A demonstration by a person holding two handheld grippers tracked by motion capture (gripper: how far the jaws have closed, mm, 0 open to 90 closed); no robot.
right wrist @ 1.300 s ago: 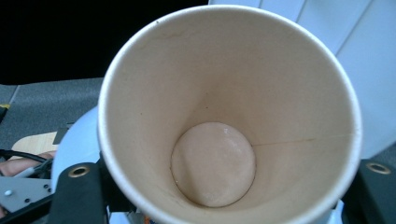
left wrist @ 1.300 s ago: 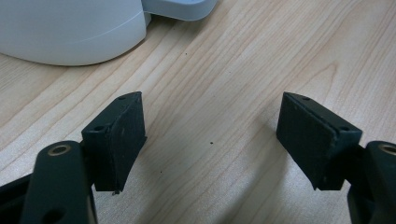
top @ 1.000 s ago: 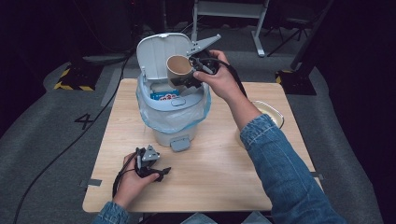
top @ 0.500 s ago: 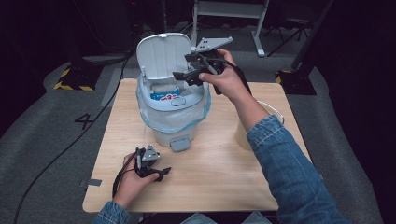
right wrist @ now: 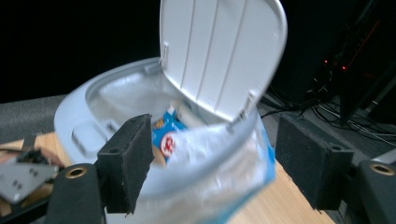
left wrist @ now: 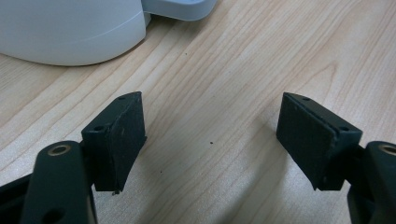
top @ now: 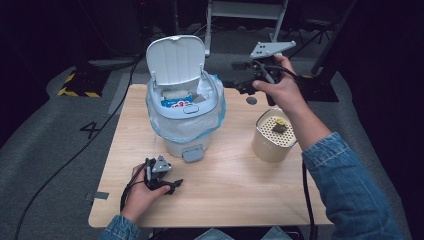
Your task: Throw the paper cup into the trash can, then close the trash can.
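A white pedal bin [top: 182,125] with a bluish bag liner stands at the middle of the wooden table [top: 235,190], its lid [top: 175,60] raised. Blue and red packaging [top: 176,103] lies inside. My right gripper [top: 239,88] is held in the air just right of the bin's rim, open and empty. In the right gripper view its jaws frame the bin [right wrist: 93,121], the lid [right wrist: 219,51] and the packaging [right wrist: 168,133]. My left gripper [top: 169,186] rests open on the table in front of the bin, with bare wood between its pads [left wrist: 123,140].
A cream cylinder [top: 272,142] with a perforated top stands at the right of the table, with a small dark and yellow piece [top: 279,126] on it. The bin's pedal [top: 193,154] faces the front edge. Dark floor with cables surrounds the table.
A second ago my right gripper held a brown cup over the open bin. The cup left the jaws, and the gripper has drawn back to the right, empty. The left gripper has stayed put.
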